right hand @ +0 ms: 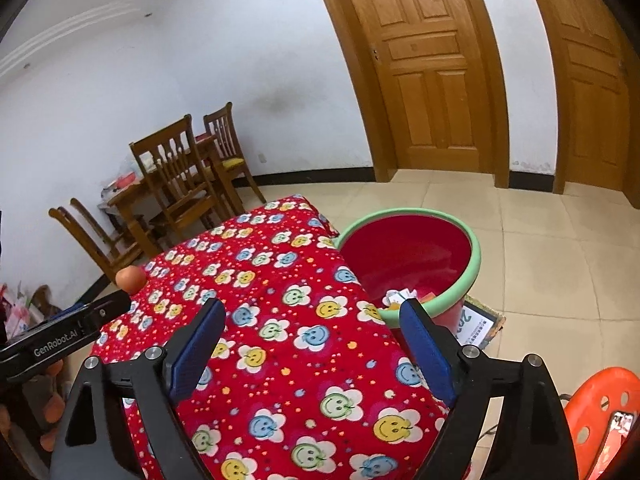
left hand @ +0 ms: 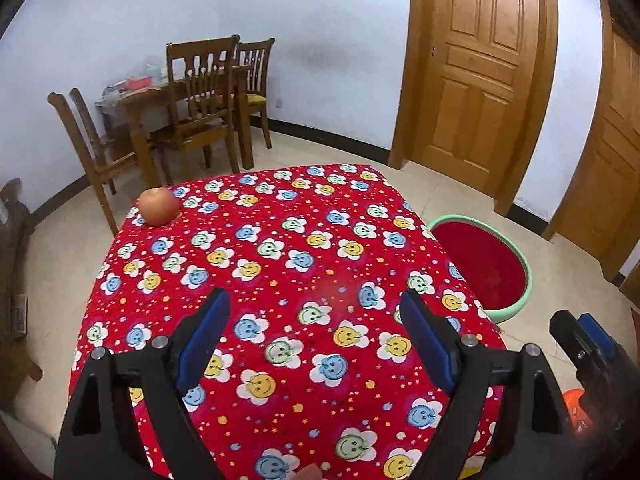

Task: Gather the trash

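A table with a red smiley-flower cloth [left hand: 280, 280] fills the left wrist view and also shows in the right wrist view [right hand: 280, 320]. A red bin with a green rim [right hand: 472, 248] stands on the floor at the table's right side, with paper scraps [right hand: 400, 296] inside; it also shows in the left wrist view [left hand: 524, 276]. An apple [left hand: 159, 205] sits at the far left corner of the cloth, also in the right wrist view [right hand: 131, 279]. My left gripper [left hand: 316, 304] is open and empty over the cloth. My right gripper [right hand: 314, 314] is open and empty above the table's right edge, near the bin.
Wooden chairs and a cluttered dining table [left hand: 192, 104] stand by the far wall. Two wooden doors [right hand: 432, 72] are at the right. An orange plastic stool [right hand: 600, 412] with a phone on it is near right. A printed sheet [right hand: 478, 326] lies under the bin.
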### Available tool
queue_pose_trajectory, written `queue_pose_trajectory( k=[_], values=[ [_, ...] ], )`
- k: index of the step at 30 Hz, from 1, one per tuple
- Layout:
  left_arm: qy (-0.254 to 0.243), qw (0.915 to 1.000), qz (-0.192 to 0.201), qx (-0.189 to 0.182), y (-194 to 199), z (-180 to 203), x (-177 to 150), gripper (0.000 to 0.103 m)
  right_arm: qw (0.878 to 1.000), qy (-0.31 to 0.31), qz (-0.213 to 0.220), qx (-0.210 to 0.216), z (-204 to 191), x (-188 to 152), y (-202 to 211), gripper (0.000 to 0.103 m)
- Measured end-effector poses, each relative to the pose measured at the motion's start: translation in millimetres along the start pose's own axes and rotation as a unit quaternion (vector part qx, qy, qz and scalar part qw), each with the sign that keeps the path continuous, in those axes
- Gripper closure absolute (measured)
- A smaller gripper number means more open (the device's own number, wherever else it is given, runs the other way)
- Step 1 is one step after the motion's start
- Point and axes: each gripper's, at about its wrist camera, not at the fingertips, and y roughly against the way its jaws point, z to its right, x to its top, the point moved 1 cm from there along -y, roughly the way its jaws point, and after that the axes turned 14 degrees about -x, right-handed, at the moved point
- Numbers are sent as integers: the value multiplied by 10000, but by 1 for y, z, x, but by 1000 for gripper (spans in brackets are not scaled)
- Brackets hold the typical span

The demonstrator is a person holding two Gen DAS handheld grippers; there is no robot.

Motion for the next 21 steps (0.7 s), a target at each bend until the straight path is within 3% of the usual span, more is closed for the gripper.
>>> queue_pose_trajectory(
  k=[21],
  values=[
    [135, 9998, 169, 10, 12, -8, -3, 17, 10000, 48, -23, 27, -7, -3, 2, 14]
  ],
)
